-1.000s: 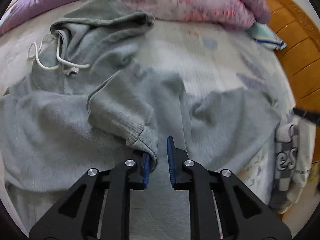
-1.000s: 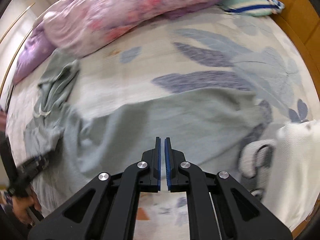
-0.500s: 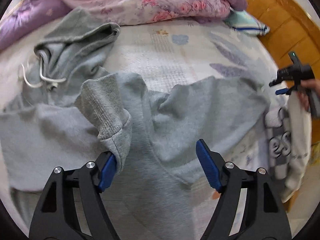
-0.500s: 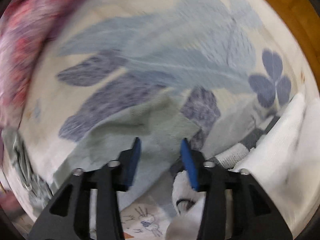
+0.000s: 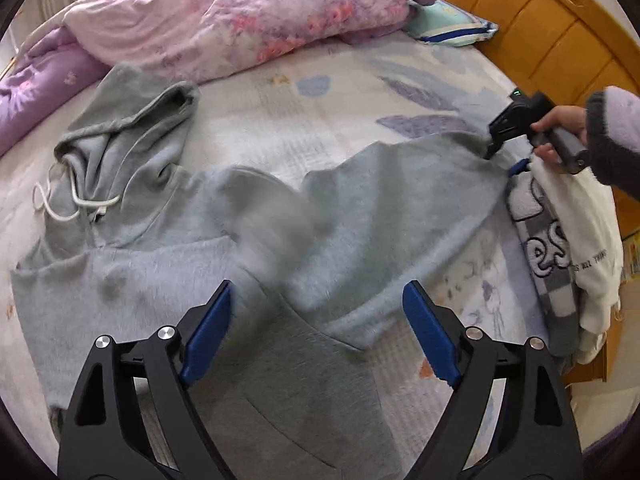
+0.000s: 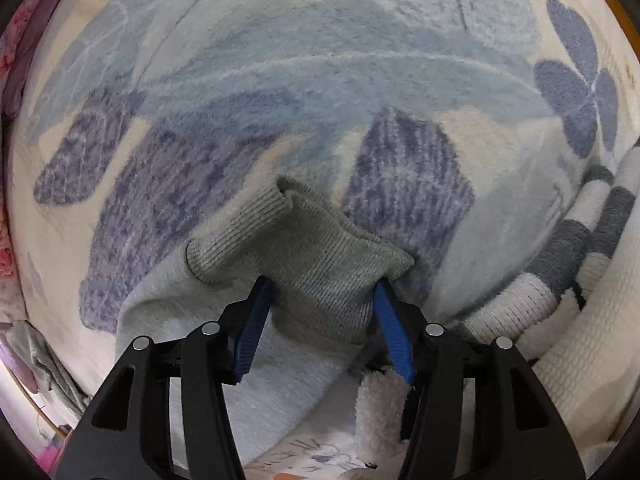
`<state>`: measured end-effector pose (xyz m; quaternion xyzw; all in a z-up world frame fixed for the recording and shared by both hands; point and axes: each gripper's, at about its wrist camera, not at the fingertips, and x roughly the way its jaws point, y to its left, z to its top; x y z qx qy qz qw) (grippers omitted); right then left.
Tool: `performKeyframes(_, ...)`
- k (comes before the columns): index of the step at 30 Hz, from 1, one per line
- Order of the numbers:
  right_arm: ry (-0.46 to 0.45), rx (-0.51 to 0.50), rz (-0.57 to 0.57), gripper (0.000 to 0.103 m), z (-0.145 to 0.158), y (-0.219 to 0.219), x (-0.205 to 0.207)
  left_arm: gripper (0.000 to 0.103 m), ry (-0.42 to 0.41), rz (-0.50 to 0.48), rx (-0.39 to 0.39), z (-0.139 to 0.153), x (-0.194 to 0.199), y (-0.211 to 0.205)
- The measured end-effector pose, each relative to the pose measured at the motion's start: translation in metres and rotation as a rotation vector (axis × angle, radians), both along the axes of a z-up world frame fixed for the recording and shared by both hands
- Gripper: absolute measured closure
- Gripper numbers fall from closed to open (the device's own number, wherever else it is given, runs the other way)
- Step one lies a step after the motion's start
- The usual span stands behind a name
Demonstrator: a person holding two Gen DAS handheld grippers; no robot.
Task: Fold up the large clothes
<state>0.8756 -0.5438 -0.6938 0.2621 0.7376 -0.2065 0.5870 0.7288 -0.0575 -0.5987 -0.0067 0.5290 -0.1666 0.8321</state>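
Grey hoodie (image 5: 360,208) lies spread, one sleeve stretched sideways.

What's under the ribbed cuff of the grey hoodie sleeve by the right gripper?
The ribbed cuff lies on the leaf-print blanket, between the opening right gripper jaws. Anything directly beneath it is hidden.

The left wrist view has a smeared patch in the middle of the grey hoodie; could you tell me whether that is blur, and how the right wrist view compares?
Left wrist view: motion blur smears a fold of the grey hoodie, while its hood and the quilt stay sharp. Right wrist view: crisp, the sleeve cuff shows its ribbing; fisheye bulges the bedsheet.
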Motion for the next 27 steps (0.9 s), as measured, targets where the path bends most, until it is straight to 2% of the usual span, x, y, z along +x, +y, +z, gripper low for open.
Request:
performKeyframes(3, -0.034, -0.021, 0.022, 0.062, 0.003, 0.000, 0.000, 0.017, 0.023, 0.058, -0.100, 0.004, 0.002, 0.010)
performKeyframes(4, -0.062, -0.047, 0.041, 0.080, 0.008, 0.001, 0.000, 0.017, 0.034, 0.092, -0.143, 0.005, 0.003, 0.018)
performKeyframes(5, -0.074, -0.064, 0.057, 0.089, 0.010, 0.002, 0.002, 0.014, 0.038, 0.117, -0.154, 0.005, 0.003, 0.022)
performKeyframes(7, -0.119, -0.085, 0.089, 0.093, 0.019, 0.008, 0.002, 0.013, 0.071, 0.205, -0.159, -0.004, 0.008, 0.041)
performKeyframes(12, -0.314, -0.146, 0.179, 0.093, 0.074, 0.033, -0.009, 0.013, 0.226, 0.446, -0.012, -0.049, 0.020, 0.113)
performKeyframes(14, -0.403, -0.132, 0.181, 0.093, 0.100, 0.043, -0.017, 0.013, 0.289, 0.545, 0.035, -0.065, 0.020, 0.148)
performKeyframes(16, -0.460, -0.136, 0.192, 0.093, 0.125, 0.058, -0.024, 0.013, 0.319, 0.612, 0.034, -0.079, 0.016, 0.181)
performKeyframes(18, -0.535, -0.137, 0.234, 0.093, 0.157, 0.088, -0.035, 0.013, 0.369, 0.661, 0.113, -0.094, 0.013, 0.211)
performKeyframes(19, -0.560, -0.133, 0.243, 0.093, 0.166, 0.098, -0.028, 0.013, 0.380, 0.672, 0.117, -0.101, 0.012, 0.223)
performKeyframes(21, -0.625, -0.105, 0.278, 0.093, 0.192, 0.136, -0.038, 0.013, 0.452, 0.678, 0.087, -0.121, 0.013, 0.244)
performKeyframes(22, -0.644, -0.088, 0.289, 0.093, 0.194, 0.149, -0.032, 0.010, 0.461, 0.674, 0.047, -0.125, 0.014, 0.249)
performKeyframes(25, -0.714, -0.012, 0.366, 0.093, 0.220, 0.223, -0.049, 0.009, 0.474, 0.639, -0.016, -0.122, 0.023, 0.260)
performKeyframes(27, -0.748, 0.051, 0.441, 0.093, 0.233, 0.289, -0.062, 0.009, 0.440, 0.622, -0.101, -0.110, 0.023, 0.270)
